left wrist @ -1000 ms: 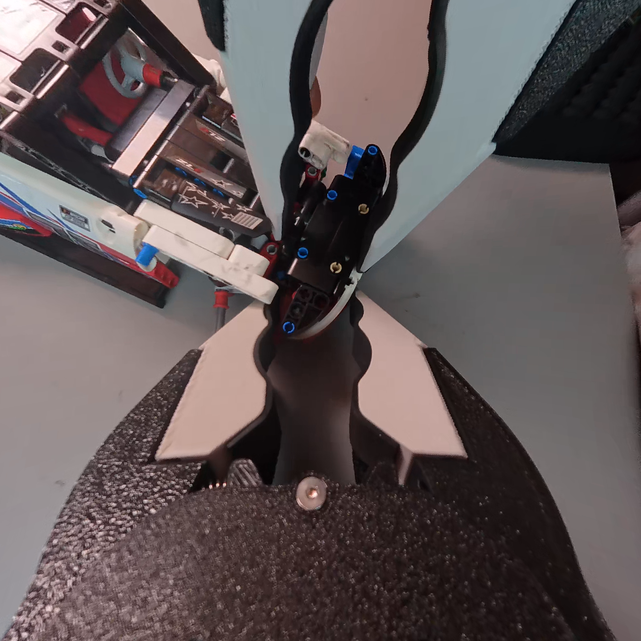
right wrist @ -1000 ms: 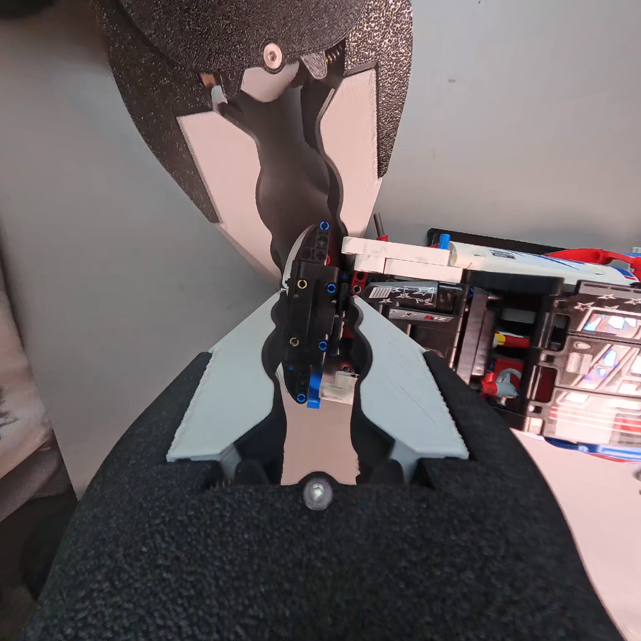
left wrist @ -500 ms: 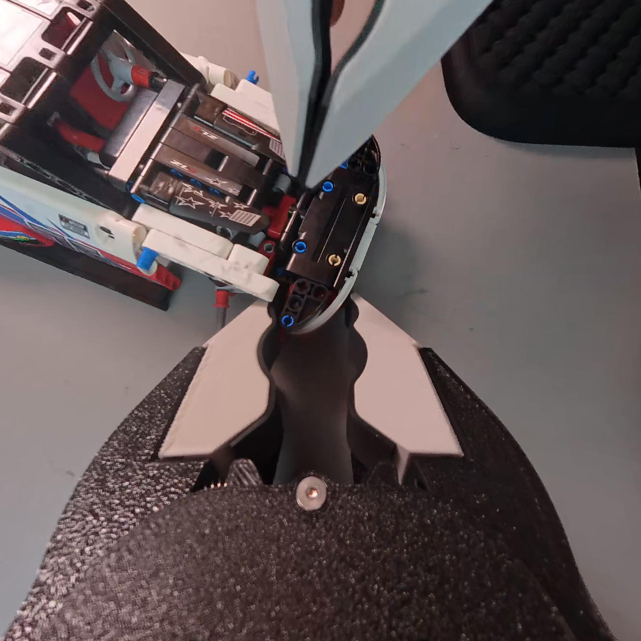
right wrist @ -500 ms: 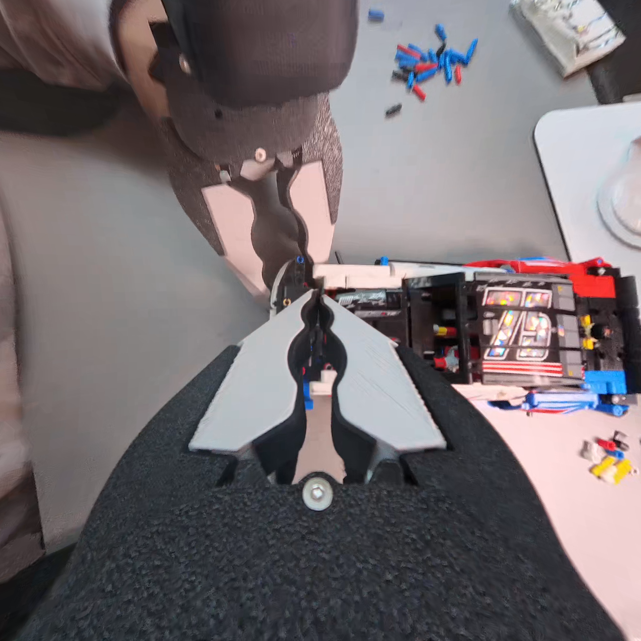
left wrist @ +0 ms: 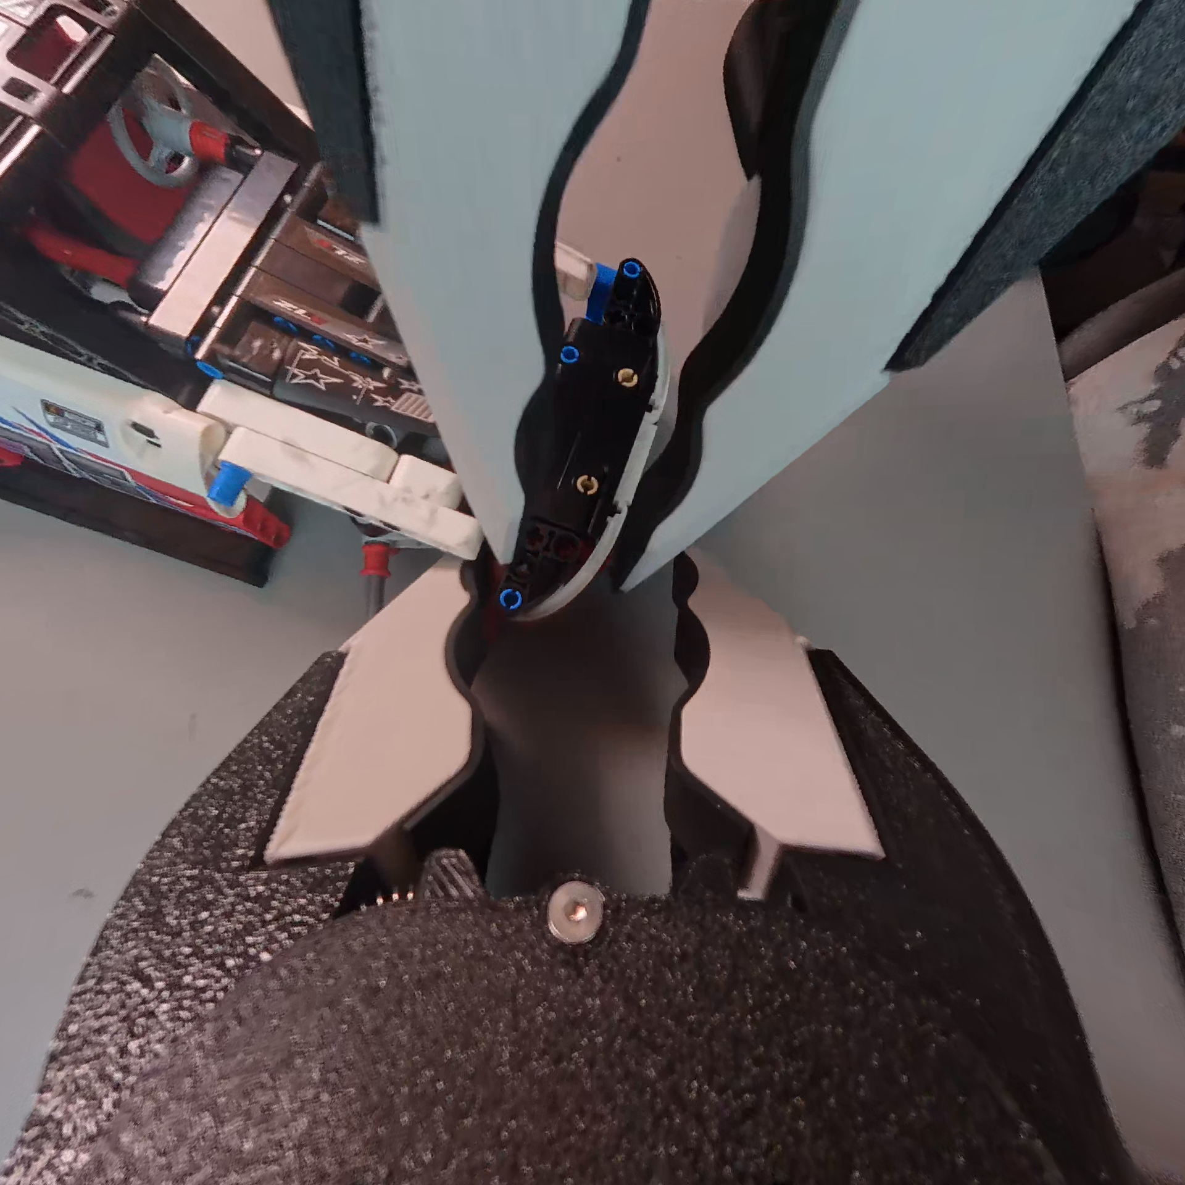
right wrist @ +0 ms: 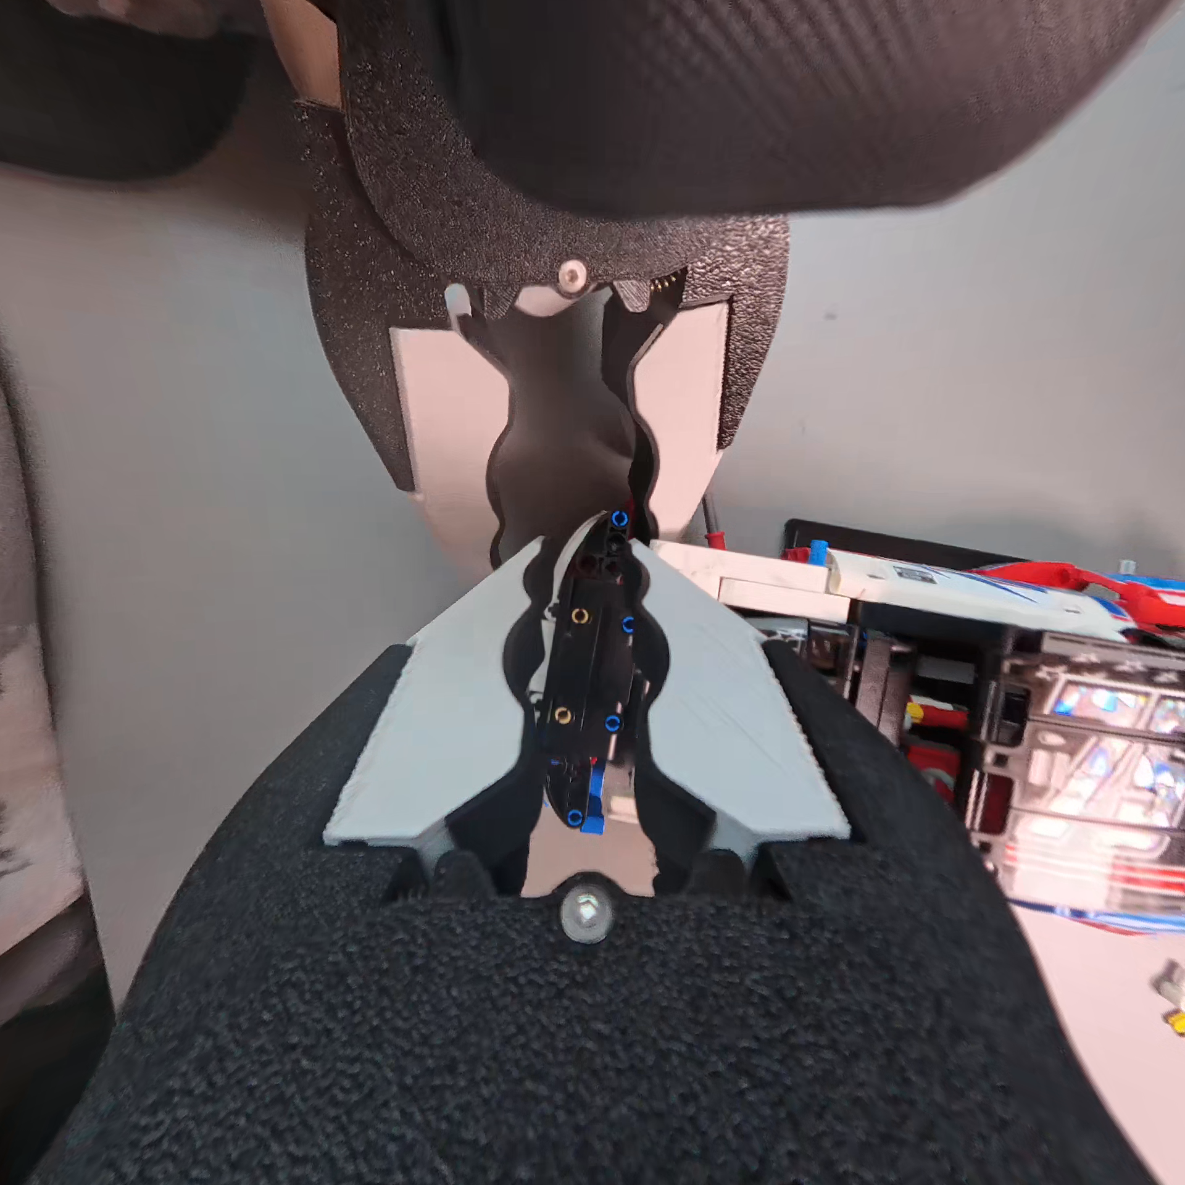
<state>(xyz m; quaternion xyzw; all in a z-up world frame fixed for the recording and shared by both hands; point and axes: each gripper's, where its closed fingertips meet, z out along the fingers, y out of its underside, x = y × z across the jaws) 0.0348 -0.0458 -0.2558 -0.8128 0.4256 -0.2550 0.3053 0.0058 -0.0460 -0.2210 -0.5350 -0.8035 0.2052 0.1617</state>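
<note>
A slim black brick-built piece (left wrist: 596, 436) with blue and tan pins and a white curved edge hangs between both grippers above the grey table (left wrist: 865, 577). My right gripper (right wrist: 590, 545), with pale blue fingers (right wrist: 449, 718), is shut along the piece (right wrist: 590, 673). It enters the left wrist view (left wrist: 558, 564) from the top. My left gripper (left wrist: 574, 567), with beige fingers (left wrist: 385, 737), is spread, and the piece's lower tip lies against its left fingertip. It faces me in the right wrist view (right wrist: 574, 548). A brick-built race car (left wrist: 256, 359) lies just beside the piece.
The car (right wrist: 962, 641) fills the right of the right wrist view. A dark axle with a red bush (left wrist: 374, 564) sticks out of its front. Grey cloth (left wrist: 1141, 577) lies past the table's edge. Small loose parts (right wrist: 1173, 1019) lie at the far right.
My right gripper, shut at the piece's far end half a second ago, has slid forward so its fingers now run along the piece. My left fingers have spread apart.
</note>
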